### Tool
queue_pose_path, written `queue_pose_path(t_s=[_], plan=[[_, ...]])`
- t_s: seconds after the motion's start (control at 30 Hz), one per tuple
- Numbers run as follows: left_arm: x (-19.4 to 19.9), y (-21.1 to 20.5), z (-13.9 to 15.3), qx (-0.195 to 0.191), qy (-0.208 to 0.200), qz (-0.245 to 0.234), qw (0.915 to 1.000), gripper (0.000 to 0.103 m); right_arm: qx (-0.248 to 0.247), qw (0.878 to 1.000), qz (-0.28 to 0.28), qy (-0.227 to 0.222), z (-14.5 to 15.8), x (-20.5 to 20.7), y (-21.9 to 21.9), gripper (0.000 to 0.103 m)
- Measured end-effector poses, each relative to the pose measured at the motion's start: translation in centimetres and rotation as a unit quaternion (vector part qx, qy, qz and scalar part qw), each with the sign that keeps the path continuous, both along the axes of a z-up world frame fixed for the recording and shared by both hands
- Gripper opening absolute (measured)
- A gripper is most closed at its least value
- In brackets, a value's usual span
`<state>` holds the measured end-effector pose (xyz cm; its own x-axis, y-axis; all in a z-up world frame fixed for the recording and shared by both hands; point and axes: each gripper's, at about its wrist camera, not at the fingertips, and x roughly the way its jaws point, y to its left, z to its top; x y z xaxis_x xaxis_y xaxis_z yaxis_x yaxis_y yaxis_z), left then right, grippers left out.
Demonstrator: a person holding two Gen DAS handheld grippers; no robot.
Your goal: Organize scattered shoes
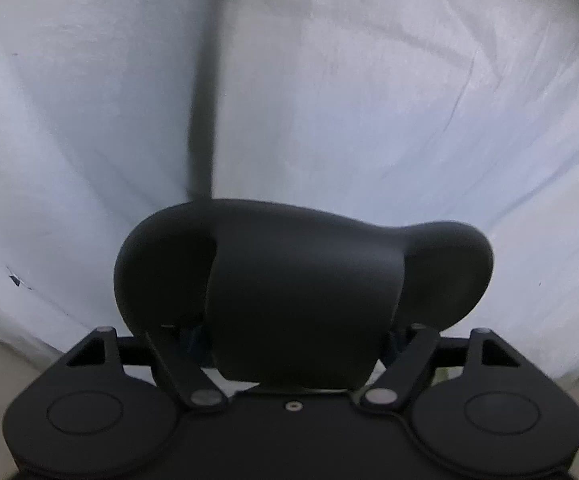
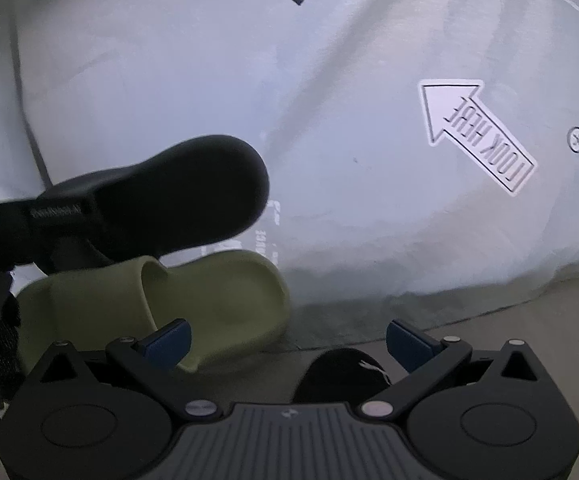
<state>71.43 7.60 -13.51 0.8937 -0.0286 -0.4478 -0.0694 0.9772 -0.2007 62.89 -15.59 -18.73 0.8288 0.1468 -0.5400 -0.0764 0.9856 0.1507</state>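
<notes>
In the left wrist view a black slipper [image 1: 301, 288] fills the lower middle, strap toward the camera, lifted above the white cloth. My left gripper [image 1: 293, 336] is shut on it; the slipper hides the fingertips. From the right wrist view the same black slipper [image 2: 177, 200] hangs at the left, over an olive-green slipper [image 2: 217, 300] that lies on the cloth's edge. My right gripper [image 2: 287, 344] is open, its blue pads [image 2: 167, 344] wide apart and holding nothing. A black shoe with a white mark [image 2: 341, 372] lies just under it on the floor.
A white cloth [image 2: 329, 140] printed with a "LOOK HERE" arrow [image 2: 477, 136] and small cross marks covers the ground ahead. Its near edge meets a beige floor [image 2: 529, 320]. A dark blurred strip [image 1: 205, 100] runs up the cloth.
</notes>
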Motion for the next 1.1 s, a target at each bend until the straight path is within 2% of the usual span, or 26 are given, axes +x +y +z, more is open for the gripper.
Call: queue_pose_path(t_s=[0.33, 0.47, 0.6, 0.7, 0.83, 0.9, 0.97, 1.1], plan=[[-6.2, 0.9, 5.6, -0.044, -0.080, -0.001, 0.9958, 0.074, -0.010, 1.000, -0.030, 0.001, 2.4, -6.3, -2.9, 0.103], [-10.9, 0.5, 7.9, -0.046, -0.081, -0.009, 0.9956, 0.074, -0.005, 0.999, -0.043, 0.008, 3.7, -10.9, -4.2, 0.103], [-15.7, 0.1, 8.8, -0.052, -0.056, -0.028, 0.9967, 0.074, -0.015, 0.998, -0.054, 0.014, 4.9, -16.8, -5.7, 0.103], [-21.5, -1.2, 8.9, -0.043, -0.023, -0.047, 0.9977, 0.074, -0.016, 0.997, -0.070, 0.021, 5.3, -20.8, -6.8, 0.103], [-29.1, -2.7, 7.3, -0.050, 0.044, -0.072, 0.9952, 0.075, -0.013, 0.995, -0.094, 0.036, 5.2, -25.8, -8.2, 0.103], [-32.2, -3.1, 5.1, -0.059, 0.077, -0.076, 0.9924, 0.074, -0.015, 0.993, -0.103, 0.048, 4.9, -28.6, -8.7, 0.103], [-35.2, -3.8, 3.0, -0.050, 0.110, -0.092, 0.9884, 0.074, -0.008, 0.993, -0.100, 0.055, 4.4, -30.1, -8.9, 0.103], [-37.3, -5.4, 1.9, -0.030, 0.141, -0.114, 0.9829, 0.074, -0.019, 0.993, -0.091, 0.079, 3.3, -33.7, -8.9, 0.103]])
